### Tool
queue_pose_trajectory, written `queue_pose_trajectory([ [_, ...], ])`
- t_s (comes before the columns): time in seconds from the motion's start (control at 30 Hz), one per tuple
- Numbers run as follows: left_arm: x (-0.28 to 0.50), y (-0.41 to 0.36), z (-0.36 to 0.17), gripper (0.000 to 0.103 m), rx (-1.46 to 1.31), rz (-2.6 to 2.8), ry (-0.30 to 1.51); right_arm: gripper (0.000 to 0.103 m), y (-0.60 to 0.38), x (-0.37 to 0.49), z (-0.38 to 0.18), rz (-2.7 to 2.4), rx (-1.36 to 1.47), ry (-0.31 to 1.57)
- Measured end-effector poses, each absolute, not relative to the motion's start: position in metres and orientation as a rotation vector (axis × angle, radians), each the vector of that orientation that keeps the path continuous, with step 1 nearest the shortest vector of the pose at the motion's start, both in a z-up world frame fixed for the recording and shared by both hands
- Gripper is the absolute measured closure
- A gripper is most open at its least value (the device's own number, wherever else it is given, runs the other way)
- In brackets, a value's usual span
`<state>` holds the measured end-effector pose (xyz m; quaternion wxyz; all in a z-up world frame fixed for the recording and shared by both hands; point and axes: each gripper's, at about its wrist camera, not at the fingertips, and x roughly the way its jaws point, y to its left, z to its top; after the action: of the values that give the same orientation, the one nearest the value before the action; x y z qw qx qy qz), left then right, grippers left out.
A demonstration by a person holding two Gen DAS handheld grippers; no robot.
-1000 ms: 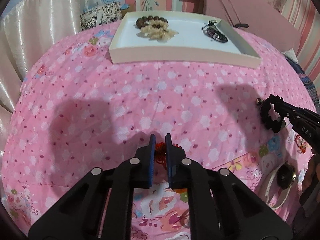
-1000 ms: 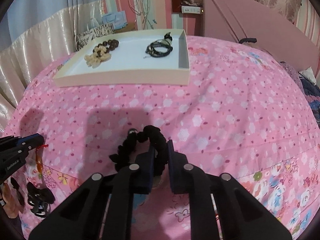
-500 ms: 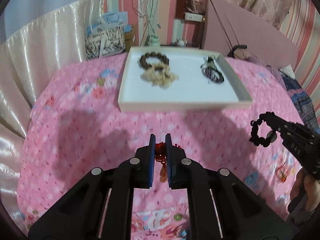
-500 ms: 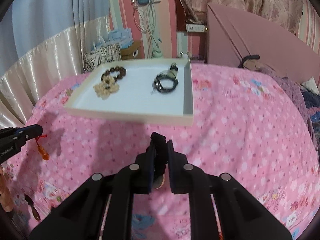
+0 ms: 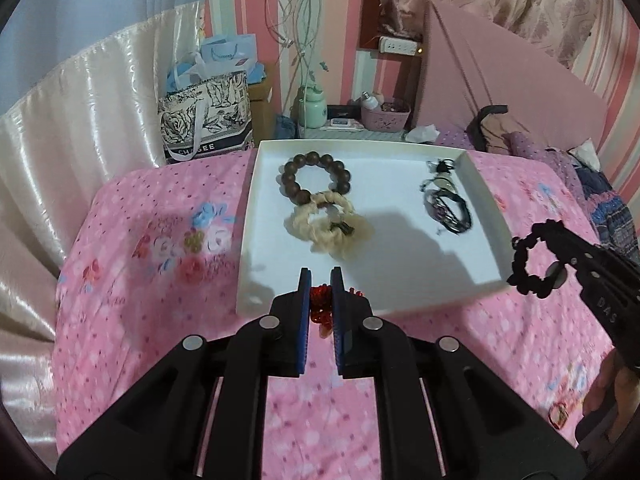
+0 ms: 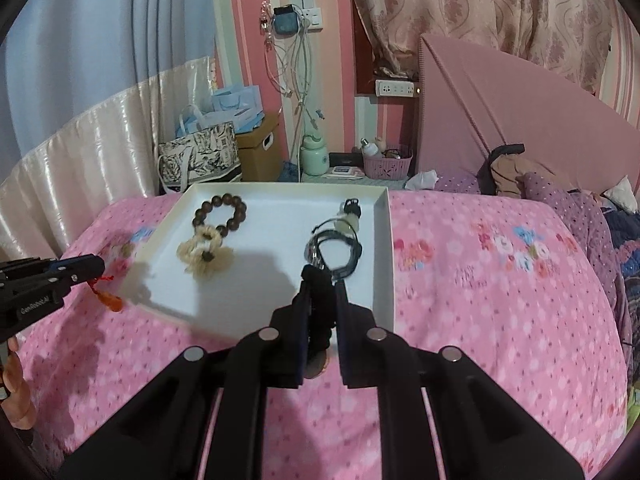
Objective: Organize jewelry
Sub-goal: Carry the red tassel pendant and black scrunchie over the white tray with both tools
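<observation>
Left gripper (image 5: 320, 280): closing its blue-lined jaws on a red beaded trinket with an orange pendant (image 5: 321, 309); holding it in the air just before the near edge of the tray. In the right wrist view, showing the gripper (image 6: 90, 268) at the left, the trinket (image 6: 107, 298) hanging below its tip, beside the tray's near left corner.

Right gripper (image 6: 321, 280): clamping a black ruffled fabric bracelet (image 6: 320, 312) between its jaws, over the near edge of the tray. In the left wrist view, reaching in from the right (image 5: 560, 256), the black ring (image 5: 534, 262) dangling just outside the tray's near right corner.

White shallow rectangular tray (image 5: 400, 152): lying on the pink flowered bedspread (image 5: 140, 280), toward its far edge.

Dark brown wooden bead bracelet (image 5: 316, 176): resting in the far left part of the tray.

Cream fluffy bracelet (image 5: 328, 224): lying in the tray, touching the near side of the brown beads.

Black cord bracelets with a pale bead (image 5: 448, 200): lying along the tray's right wall, well apart from the other two.

Printed tote bag (image 5: 206, 120): standing beyond the far left corner of the bed.

Mint green bottle (image 6: 315, 156): standing behind the bed, near a pink basket (image 6: 386, 164).
</observation>
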<state>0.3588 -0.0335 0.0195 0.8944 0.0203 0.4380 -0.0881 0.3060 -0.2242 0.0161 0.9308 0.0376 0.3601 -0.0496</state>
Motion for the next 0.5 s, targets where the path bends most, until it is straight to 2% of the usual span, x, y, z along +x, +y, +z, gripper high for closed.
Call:
queue_pose_trajectory([
  [0.5, 0.431, -0.036, -0.048, 0.095, 0.060, -0.157, 1.011, 0.092, -0.240, 0.374, -0.052, -0.125, 0.095, 0.816],
])
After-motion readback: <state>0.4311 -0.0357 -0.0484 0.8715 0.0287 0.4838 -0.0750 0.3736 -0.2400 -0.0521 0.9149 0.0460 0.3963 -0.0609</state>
